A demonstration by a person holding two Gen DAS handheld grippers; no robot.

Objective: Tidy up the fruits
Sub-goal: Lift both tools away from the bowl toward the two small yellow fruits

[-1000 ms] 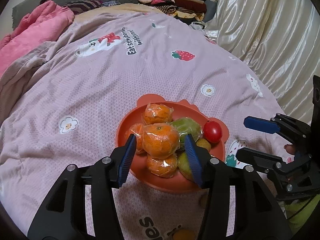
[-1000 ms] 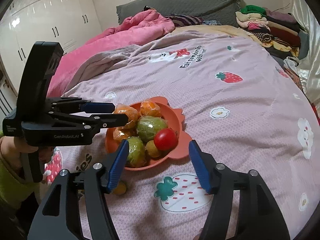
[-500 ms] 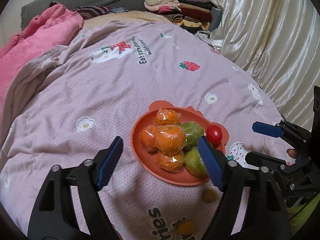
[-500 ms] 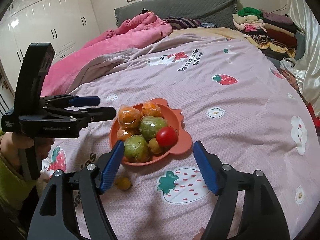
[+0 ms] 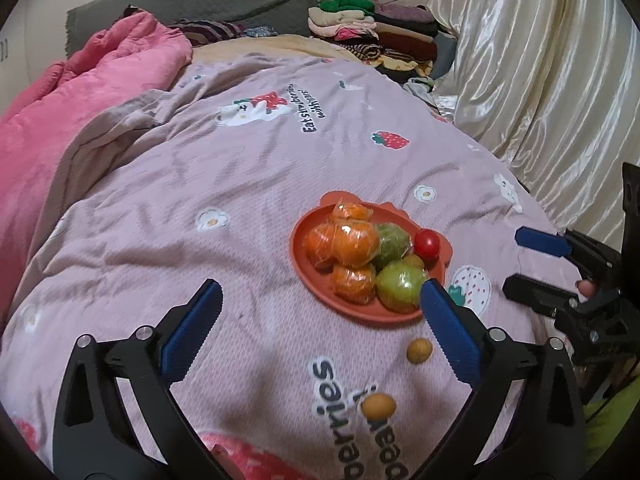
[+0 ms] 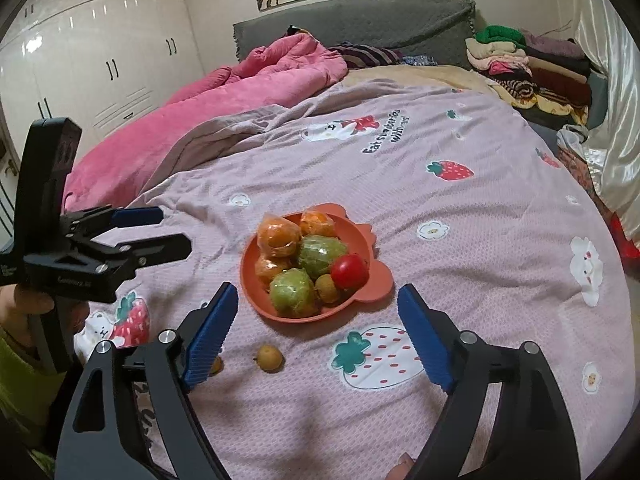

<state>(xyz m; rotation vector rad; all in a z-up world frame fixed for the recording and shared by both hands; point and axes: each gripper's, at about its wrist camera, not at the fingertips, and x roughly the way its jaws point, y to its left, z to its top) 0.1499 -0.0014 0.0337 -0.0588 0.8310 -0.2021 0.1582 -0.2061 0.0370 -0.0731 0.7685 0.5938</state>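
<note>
An orange plate (image 5: 308,280) with ear-shaped tabs lies on the pink printed bedspread (image 5: 200,168). It holds several wrapped oranges (image 5: 354,242), two wrapped green fruits (image 5: 400,286) and a red tomato (image 5: 427,243). Two small yellow-brown fruits (image 5: 419,351) (image 5: 378,406) lie loose on the cloth in front of it. My left gripper (image 5: 320,294) hovers above and short of the plate, its jaws opening wide with nothing between them. My right gripper (image 6: 317,294) is also opening and empty, held back from the plate (image 6: 360,288), with one loose fruit (image 6: 270,357) below it.
A bunched pink quilt (image 5: 80,112) fills the left side of the bed. Folded clothes (image 5: 380,36) are stacked at the far right, beside a cream curtain (image 5: 540,80). White wardrobe doors (image 6: 100,60) stand at the left. A hand holds each gripper.
The left jaws flanked the top orange a second ago; they have spread wide and drawn back and up, with the orange still on the pile. The right gripper has also widened and backed off slightly.
</note>
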